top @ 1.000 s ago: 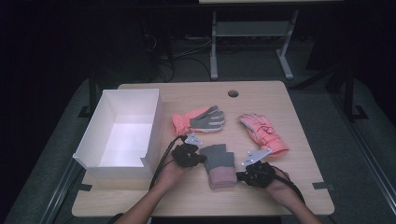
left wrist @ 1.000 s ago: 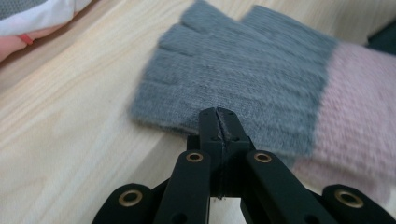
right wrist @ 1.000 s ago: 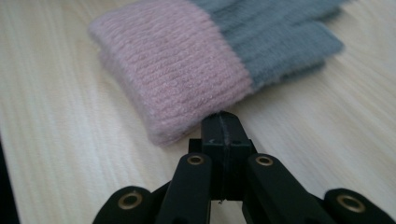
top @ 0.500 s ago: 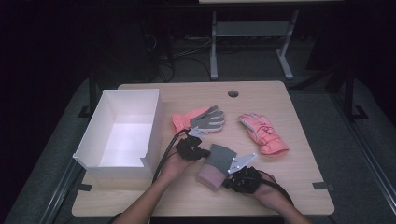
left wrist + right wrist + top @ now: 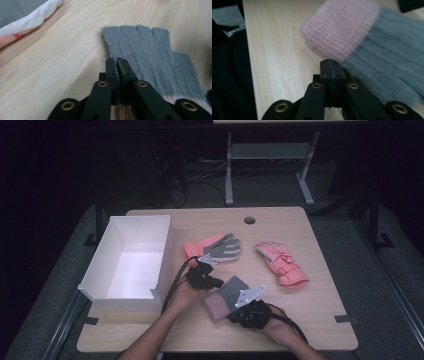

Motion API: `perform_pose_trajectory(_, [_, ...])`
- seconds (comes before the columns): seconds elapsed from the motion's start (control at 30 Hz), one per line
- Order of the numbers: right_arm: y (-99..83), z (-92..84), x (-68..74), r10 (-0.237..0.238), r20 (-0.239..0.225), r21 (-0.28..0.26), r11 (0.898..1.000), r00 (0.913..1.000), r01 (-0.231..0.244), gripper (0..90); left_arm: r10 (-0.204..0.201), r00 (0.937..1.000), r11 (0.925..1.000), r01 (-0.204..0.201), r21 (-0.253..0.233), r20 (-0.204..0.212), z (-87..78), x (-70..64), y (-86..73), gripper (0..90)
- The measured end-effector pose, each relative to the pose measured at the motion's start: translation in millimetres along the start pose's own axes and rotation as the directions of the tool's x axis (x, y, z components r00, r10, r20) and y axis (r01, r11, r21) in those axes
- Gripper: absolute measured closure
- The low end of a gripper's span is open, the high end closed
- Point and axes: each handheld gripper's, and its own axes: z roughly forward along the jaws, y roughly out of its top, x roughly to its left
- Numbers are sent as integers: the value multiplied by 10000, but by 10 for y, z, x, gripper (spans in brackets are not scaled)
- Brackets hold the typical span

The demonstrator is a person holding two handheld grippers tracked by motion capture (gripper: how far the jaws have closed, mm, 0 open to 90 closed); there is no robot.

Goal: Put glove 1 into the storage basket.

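The grey knitted glove with a pale pink ribbed cuff lay flat on the light wooden table near its front edge, between the person's two hands. The left gripper sat at the glove's finger end and the right gripper at the cuff end. Each gripper's black jaws were pressed together, tip against tip, with no knit caught between them. The left gripper view showed the tips resting at the edge of the grey fingers; the right gripper view showed them just beside the seam where pink met grey.

I judged the step in hand to be setting up a grasp on this glove, probably to lift it toward the open white rectangular box standing at the left of the table. The next move would call for opening at least one pair of jaws and closing them on a fold of the soft knit, since closed tips can only nudge it.

The high view gave the wider layout: a pink glove with a grey palm lay beyond the left hand, and a padded pink ski glove lay well apart to the right. The gripper views gave what it could not: the four stubby grey finger ends, the ribbed cuff, and how the jaws stood
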Motion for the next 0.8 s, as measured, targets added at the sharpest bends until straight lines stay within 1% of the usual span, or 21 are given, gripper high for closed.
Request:
perform_pose_trajectory(0.03, [-13,-47,-1,157,-27,-132,9998,9999,-158,869,-30,10000,10000,30,62,-7,-15,-2,1,855])
perform_pose_trajectory(0.07, [-24,-76,-5,204,9,-188,9996,9998,-204,844,-44,10000,10000,44,-13,44,-38,-11,6,840])
perform_pose_trajectory(0.1, [-46,-124,-10,371,71,-249,9990,9993,-369,822,-136,9999,9999,137,-76,67,-54,-27,7,822])
perform_pose_trajectory(0.13, [-65,-150,-21,376,134,-292,9989,9992,-372,784,-166,9998,9999,166,-37,66,-79,-38,14,791])
perform_pose_trajectory(0.17, [-93,-191,-38,372,292,-306,9989,9989,-363,739,-176,9998,9998,176,0,102,-104,-53,21,748])
perform_pose_trajectory(0.23, [-152,-289,-75,691,511,-510,9965,9963,-665,685,-141,9999,9999,141,-80,60,-150,-89,33,673])
perform_pose_trajectory(0.27, [-172,-320,-101,717,620,-569,9961,9955,-682,656,-121,9999,9999,121,-17,82,-169,-113,41,634])
perform_pose_trajectory(0.3, [-200,-372,-133,918,736,-640,9941,9931,-872,624,-22,9999,10000,22,83,98,-182,-133,48,590])
perform_pose_trajectory(0.37, [-250,-455,-178,1159,1031,-740,9913,9879,-1086,549,125,9999,9995,-125,274,13,-195,-174,54,512])
perform_pose_trajectory(0.4, [-273,-487,-198,1253,1112,-749,9903,9859,-1174,512,138,9999,9995,-137,299,-26,-194,-203,52,475])
perform_pose_trajectory(0.43, [-309,-526,-221,1328,1335,-818,9891,9821,-1226,474,233,9997,9992,-233,336,0,-192,-224,48,449])
perform_pose_trajectory(0.47, [-346,-568,-236,1514,1552,-925,9861,9762,-1382,438,426,9991,9977,-422,535,-65,-189,-246,48,419])
perform_pose_trajectory(0.5, [-394,-621,-257,1745,1762,-1023,9821,9688,-1583,397,521,9986,9966,-514,650,-97,-181,-267,48,370])
perform_pose_trajectory(0.6, [-525,-754,-306,2194,2246,-1230,9729,9494,-1957,315,759,9970,9935,-744,863,-143,-145,-326,57,265])
perform_pose_trajectory(0.63, [-574,-792,-324,2409,2367,-1352,9675,9412,-2136,267,660,9977,9943,-644,848,-169,-132,-351,57,238])
perform_pose_trajectory(0.67, [-609,-817,-336,2609,2421,-1423,9623,9345,-2318,241,754,9968,9926,-726,970,-253,-118,-372,65,218])
perform_pose_trajectory(0.73, [-705,-871,-384,2876,2648,-1500,9552,9204,-2553,162,789,9963,9927,-755,940,-332,-91,-410,73,168])
perform_pose_trajectory(0.8, [-757,-919,-441,3105,2808,-1681,9475,9082,-2719,125,683,9967,9946,-645,816,-439,-51,-446,74,142])
